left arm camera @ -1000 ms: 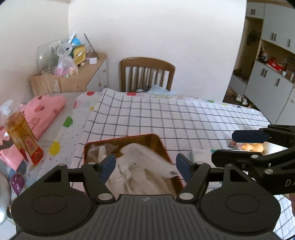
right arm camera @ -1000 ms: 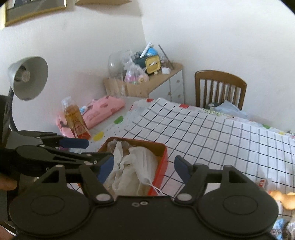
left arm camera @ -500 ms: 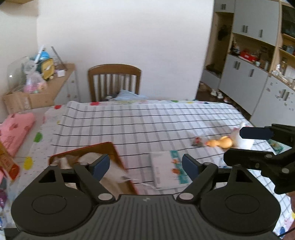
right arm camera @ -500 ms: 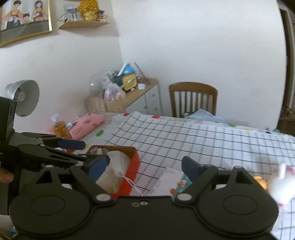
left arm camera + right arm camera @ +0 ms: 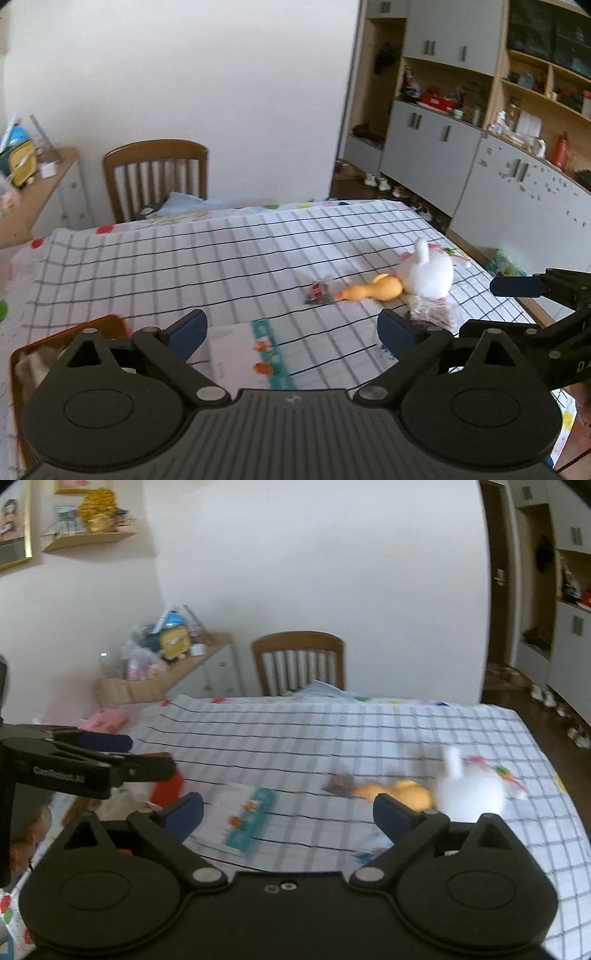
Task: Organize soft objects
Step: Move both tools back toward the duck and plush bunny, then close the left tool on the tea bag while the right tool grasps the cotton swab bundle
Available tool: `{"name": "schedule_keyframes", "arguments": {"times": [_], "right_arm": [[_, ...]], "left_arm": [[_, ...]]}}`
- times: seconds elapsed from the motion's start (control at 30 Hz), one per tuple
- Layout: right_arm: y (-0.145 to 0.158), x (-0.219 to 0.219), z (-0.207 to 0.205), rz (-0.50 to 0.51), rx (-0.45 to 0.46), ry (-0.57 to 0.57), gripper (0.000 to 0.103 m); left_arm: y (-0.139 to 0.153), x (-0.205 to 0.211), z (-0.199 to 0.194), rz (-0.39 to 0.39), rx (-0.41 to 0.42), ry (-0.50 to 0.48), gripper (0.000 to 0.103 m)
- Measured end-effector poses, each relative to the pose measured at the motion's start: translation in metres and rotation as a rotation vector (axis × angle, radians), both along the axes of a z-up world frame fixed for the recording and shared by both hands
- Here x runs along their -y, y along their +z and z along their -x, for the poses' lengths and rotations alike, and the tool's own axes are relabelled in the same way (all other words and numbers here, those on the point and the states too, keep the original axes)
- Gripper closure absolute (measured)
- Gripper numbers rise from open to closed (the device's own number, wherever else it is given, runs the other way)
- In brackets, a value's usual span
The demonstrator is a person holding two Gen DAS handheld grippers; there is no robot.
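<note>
A white plush toy [image 5: 430, 271] [image 5: 469, 794] lies on the checked tablecloth [image 5: 207, 266] at the right, touching an orange rubber duck toy [image 5: 373, 288] [image 5: 400, 792]. A small dark wrapper [image 5: 317, 293] lies just left of the duck. My left gripper [image 5: 291, 330] hangs over the cloth, its jaws opening with nothing between them. My right gripper [image 5: 288, 810] is opening too and holds nothing; the duck shows behind its right finger. An orange tin [image 5: 44, 347] with white cloth inside sits at the lower left, partly hidden.
A white and teal packet [image 5: 255, 354] [image 5: 247, 818] lies flat near both grippers. A wooden chair [image 5: 155, 177] stands at the table's far edge. Grey cabinets [image 5: 461, 162] line the right wall. A cluttered side cabinet [image 5: 166, 664] stands at the left.
Both grippers swung right, away from the orange tin and its white cloth, and their jaws opened wider. The plush toy and duck came into view.
</note>
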State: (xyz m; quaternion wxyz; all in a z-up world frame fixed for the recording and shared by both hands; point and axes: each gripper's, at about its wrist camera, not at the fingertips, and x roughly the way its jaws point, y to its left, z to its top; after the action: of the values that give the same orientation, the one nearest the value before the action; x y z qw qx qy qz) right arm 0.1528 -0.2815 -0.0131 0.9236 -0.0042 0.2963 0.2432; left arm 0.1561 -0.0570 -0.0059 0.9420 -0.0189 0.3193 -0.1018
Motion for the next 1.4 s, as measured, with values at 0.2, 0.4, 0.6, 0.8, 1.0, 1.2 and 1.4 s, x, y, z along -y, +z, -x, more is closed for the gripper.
{"name": "schedule_keyframes", "arguments": {"times": [0.2,0.4,0.6,0.8,1.0,1.2,1.4], "right_arm": [[-0.014,0.036,-0.013,0.042,-0.009,-0.077,0.004],[-0.033,0.067,-0.032,0.084,-0.038,-0.131,0.004],[-0.055,0.087,-0.061,0.106,-0.084,-0.166,0.005],[-0.076,0.094,-0.089,0.125,-0.133,-0.163,0.009],[-0.092,0.094,-0.107,0.139,-0.171,-0.152,0.011],[-0.104,0.09,-0.117,0.135,-0.198,-0.153,0.014],[-0.113,0.088,-0.123,0.163,-0.208,-0.158,0.018]], "left_arm": [[-0.017,0.022,-0.034,0.036,-0.017,-0.022,0.003],[-0.038,0.041,-0.076,0.015,-0.072,-0.014,0.003],[-0.063,0.058,-0.117,0.023,-0.147,-0.005,0.003],[-0.089,0.073,-0.146,-0.043,-0.164,0.006,0.003],[-0.108,0.074,-0.174,-0.049,-0.189,0.034,0.003],[-0.127,0.075,-0.197,-0.033,-0.228,0.075,0.003],[-0.141,0.079,-0.212,-0.079,-0.234,0.12,0.003]]}}
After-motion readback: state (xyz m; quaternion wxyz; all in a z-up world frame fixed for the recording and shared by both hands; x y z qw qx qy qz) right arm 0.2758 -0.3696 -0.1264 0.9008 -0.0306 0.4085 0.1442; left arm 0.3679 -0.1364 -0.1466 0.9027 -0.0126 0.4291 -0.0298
